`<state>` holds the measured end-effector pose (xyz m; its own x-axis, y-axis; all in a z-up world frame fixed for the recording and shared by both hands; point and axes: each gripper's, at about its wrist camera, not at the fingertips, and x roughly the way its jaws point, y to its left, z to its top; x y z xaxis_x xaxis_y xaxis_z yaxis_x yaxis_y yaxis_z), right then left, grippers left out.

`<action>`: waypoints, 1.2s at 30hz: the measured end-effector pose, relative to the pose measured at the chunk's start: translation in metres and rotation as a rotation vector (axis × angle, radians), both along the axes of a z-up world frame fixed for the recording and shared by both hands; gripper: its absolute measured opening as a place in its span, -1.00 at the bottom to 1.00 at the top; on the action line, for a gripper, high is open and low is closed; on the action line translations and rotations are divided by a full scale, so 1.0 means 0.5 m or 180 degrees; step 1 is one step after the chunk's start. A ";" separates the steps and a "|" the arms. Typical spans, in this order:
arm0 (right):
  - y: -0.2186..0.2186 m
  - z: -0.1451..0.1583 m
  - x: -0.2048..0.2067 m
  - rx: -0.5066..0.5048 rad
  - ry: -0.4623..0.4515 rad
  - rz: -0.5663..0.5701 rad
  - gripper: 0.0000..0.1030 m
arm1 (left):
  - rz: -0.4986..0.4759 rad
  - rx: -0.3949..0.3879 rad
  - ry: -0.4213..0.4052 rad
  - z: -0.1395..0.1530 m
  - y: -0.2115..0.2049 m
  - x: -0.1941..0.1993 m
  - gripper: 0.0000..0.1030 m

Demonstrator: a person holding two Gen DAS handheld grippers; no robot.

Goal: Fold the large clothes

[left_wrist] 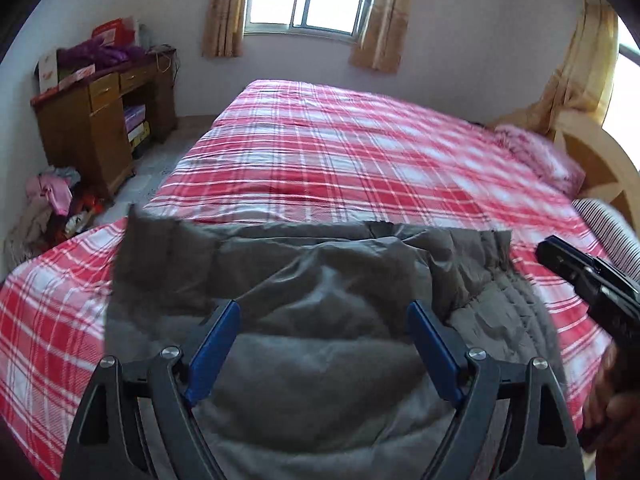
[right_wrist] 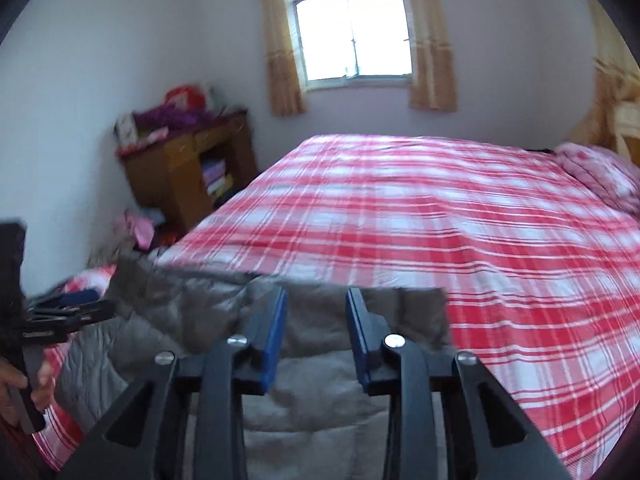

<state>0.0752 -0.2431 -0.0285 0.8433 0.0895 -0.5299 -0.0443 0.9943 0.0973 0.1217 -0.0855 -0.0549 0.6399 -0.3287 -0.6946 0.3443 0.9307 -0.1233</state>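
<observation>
A grey quilted padded garment [left_wrist: 320,292] lies on the near end of the bed; it also shows in the right wrist view [right_wrist: 208,320]. My left gripper [left_wrist: 324,308] is open above the middle of the garment, its blue pads [left_wrist: 216,344] wide apart and holding nothing. My right gripper [right_wrist: 316,300] is open, jaws partly apart, above the garment's right part, holding nothing. The right gripper's body shows at the right edge of the left wrist view [left_wrist: 592,280]. The left gripper shows at the left edge of the right wrist view [right_wrist: 68,312].
The bed has a red and white plaid cover [left_wrist: 340,152], with a pink pillow [left_wrist: 536,152] at its far right by the wooden headboard [left_wrist: 600,164]. A wooden desk [left_wrist: 104,120] stands at the left wall, with a clothes pile [left_wrist: 52,200] on the floor.
</observation>
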 end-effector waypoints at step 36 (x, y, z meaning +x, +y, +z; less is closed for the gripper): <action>0.024 -0.244 0.223 0.0338 0.0782 -0.0168 -0.37 | 0.0614 0.0870 -0.0071 -0.218 -0.089 0.152 0.75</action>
